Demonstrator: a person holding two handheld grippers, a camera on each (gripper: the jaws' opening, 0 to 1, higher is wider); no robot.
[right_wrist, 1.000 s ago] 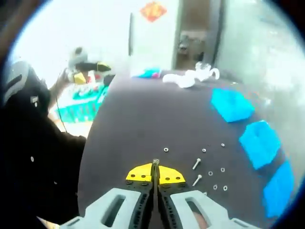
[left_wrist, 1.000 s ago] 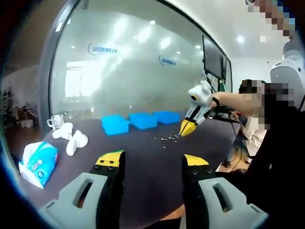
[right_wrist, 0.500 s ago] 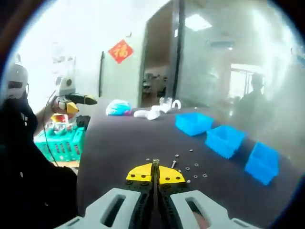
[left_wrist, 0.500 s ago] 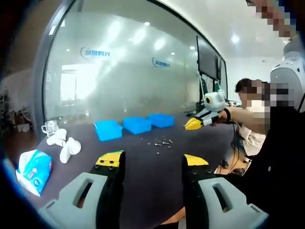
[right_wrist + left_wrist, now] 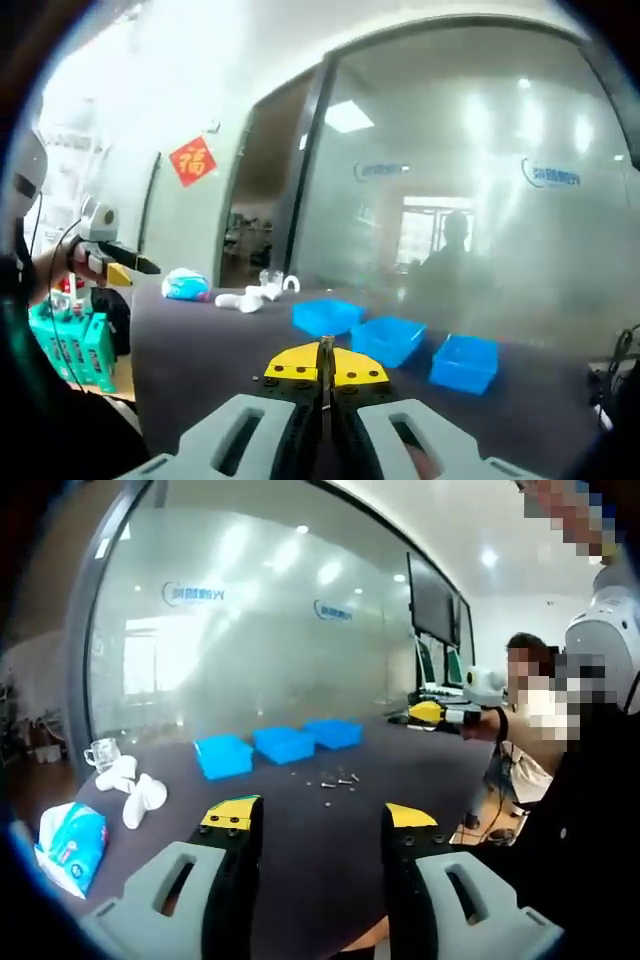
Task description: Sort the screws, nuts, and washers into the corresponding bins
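Three blue bins [image 5: 223,755] [image 5: 284,744] [image 5: 334,732] stand in a row on the dark table [image 5: 330,850]. Several small screws, nuts and washers [image 5: 335,781] lie loose in front of them. My left gripper [image 5: 320,818] is open and holds nothing, low over the table's near side. A person's hand holds my right gripper [image 5: 428,712] in the air to the right of the bins. In the right gripper view that gripper [image 5: 326,362] is shut on a thin metal piece that looks like a screw [image 5: 326,343]. The bins [image 5: 328,316] [image 5: 388,338] [image 5: 464,362] lie ahead of it, and the left gripper [image 5: 118,263] shows at far left.
A tissue pack [image 5: 70,835], white crumpled items [image 5: 135,785] and a glass mug [image 5: 100,752] sit at the table's left end. A frosted glass wall [image 5: 250,630] runs behind the bins. A green basket [image 5: 65,340] stands beside the table. A person sits at the right [image 5: 570,810].
My right gripper has risen from beside the loose screws, stayed shut, and swung up and right to a level pose. The left gripper has barely moved.
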